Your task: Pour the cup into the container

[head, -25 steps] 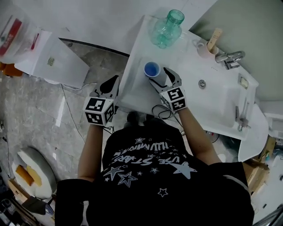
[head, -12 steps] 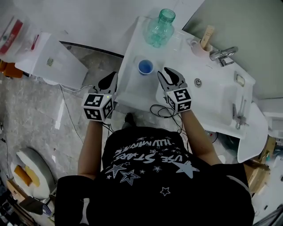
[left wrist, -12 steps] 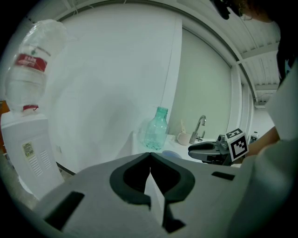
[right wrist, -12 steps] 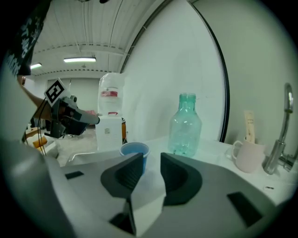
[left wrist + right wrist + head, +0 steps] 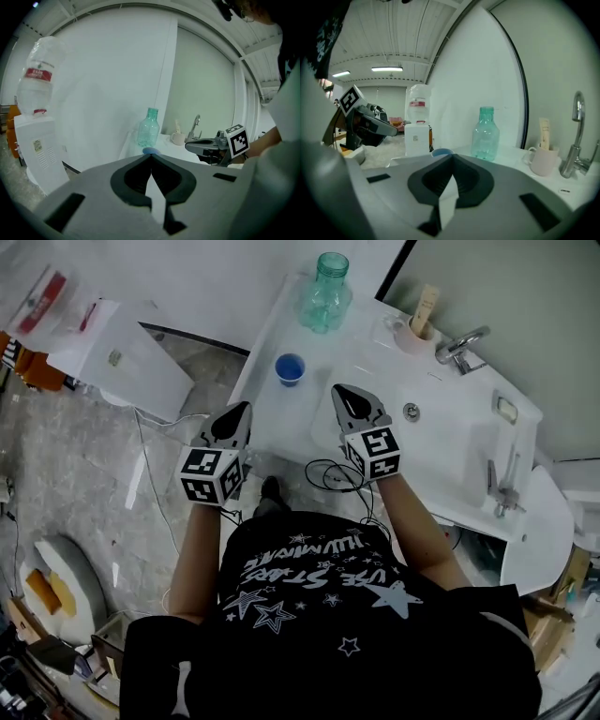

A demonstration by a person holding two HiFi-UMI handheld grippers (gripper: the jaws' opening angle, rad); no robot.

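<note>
A small blue cup (image 5: 290, 368) stands upright on the white counter (image 5: 349, 352), near its left edge. Behind it stands a clear teal bottle (image 5: 325, 292) with an open mouth. My right gripper (image 5: 346, 392) hovers over the counter, to the right of the cup and nearer to me, apart from it, shut and empty. My left gripper (image 5: 243, 409) is just off the counter's left edge, over the floor, also shut and empty. In the right gripper view the cup (image 5: 442, 152) peeks over the closed jaws, and the bottle (image 5: 485, 133) stands to its right.
A pink mug (image 5: 410, 334) with a stick in it and a faucet (image 5: 459, 345) stand at the back right, by the sink drain (image 5: 411, 410). A white water dispenser (image 5: 117, 360) stands on the floor to the left. A black cable (image 5: 328, 474) hangs at the counter's front.
My right gripper has let go of the blue cup, pulled back toward me and shut. The cup stays standing on the counter. The left gripper has hardly moved.
</note>
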